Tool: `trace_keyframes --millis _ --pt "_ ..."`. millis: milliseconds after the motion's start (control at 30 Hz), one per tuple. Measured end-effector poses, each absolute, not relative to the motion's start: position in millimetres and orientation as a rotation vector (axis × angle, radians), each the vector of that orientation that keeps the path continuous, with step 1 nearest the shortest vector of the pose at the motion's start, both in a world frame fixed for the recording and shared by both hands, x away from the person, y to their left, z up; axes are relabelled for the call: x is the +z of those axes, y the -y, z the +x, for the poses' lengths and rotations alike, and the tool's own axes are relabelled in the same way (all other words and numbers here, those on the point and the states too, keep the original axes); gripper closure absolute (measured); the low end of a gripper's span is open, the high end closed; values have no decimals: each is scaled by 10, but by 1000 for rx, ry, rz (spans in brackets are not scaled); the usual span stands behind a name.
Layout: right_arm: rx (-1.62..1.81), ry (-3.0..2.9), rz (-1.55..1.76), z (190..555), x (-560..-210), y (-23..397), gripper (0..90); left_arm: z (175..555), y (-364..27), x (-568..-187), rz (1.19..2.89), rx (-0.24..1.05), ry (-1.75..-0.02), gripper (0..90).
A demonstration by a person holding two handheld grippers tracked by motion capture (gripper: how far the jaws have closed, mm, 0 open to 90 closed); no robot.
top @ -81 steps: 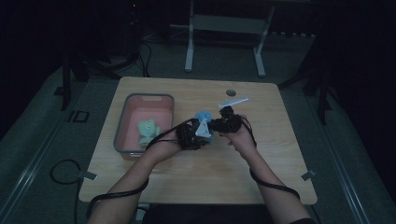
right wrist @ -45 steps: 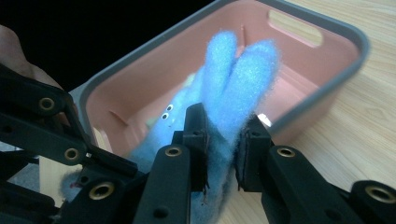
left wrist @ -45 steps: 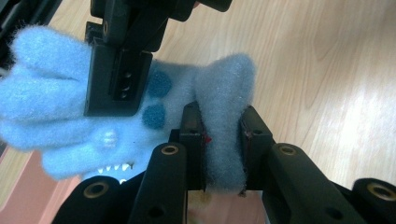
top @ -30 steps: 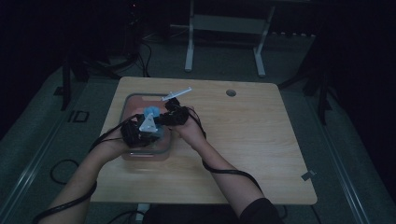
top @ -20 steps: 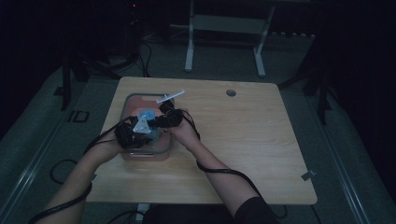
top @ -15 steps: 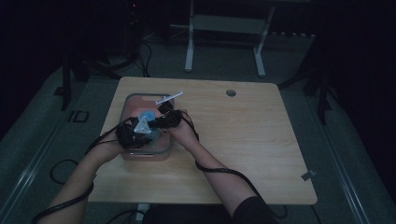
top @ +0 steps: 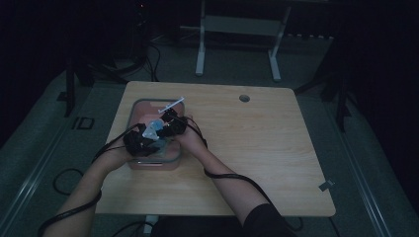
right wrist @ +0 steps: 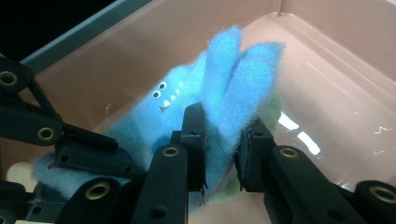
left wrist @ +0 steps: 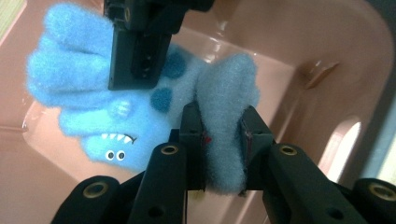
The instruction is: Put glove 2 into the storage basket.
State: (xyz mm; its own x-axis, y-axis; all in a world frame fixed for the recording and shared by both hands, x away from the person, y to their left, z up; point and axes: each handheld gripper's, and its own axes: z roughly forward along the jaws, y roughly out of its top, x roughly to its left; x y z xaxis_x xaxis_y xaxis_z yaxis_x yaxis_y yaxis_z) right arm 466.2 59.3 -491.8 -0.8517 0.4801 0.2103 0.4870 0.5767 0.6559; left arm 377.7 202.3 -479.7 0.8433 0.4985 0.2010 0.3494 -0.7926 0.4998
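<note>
Both grippers are over the pink tub point(top: 170, 157) at the left end of the table point(top: 257, 148), and between them hangs the blue glove point(top: 152, 129), a fuzzy thing with a little monster face on it. In the left gripper view, the left gripper point(left wrist: 222, 135) is clamped hard on the cuff end of the glove point(left wrist: 140, 112), the fleece bunched up thick between its two black pads, no daylight there at all. Beyond it, the other tool's black jaw comes down from the top of that view onto the glove's fingers. Switch to the right gripper view: the right gripper point(right wrist: 223, 140) has the glove's blue fingers point(right wrist: 233, 74) pinched between its pads, fabric standing up in two soft lobes above the jaws, so that grip is on as well. The white eyes and teeth of the face point(right wrist: 164, 97) show on the side turned toward this camera. The glove is inside the tub's walls, low over the glossy pink floor point(right wrist: 327, 79); whether it touches the floor I cannot tell. A bit of green point(right wrist: 273, 105) peeks out behind the glove in the tub. From the high view, both hands sit close together right above the tub, cables trailing back along the forearms.
</note>
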Motion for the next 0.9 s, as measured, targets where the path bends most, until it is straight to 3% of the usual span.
trace_keyframes --millis 233,433,733,900 --pt "-1146 2765 -873 4689 -4929 -604 641 3800 -2016 -4823 2551 421 -646 708" --pt "-1173 2759 -837 4673 -4870 -552 513 3756 -2015 -4787 2516 455 -659 529" --pt "-1218 2756 -815 4653 -4731 -434 362 3652 -2021 -4660 2444 480 -705 472" --pt "-1263 2732 -791 4624 -4651 -334 285 3634 -2039 -4640 2399 493 -769 347"
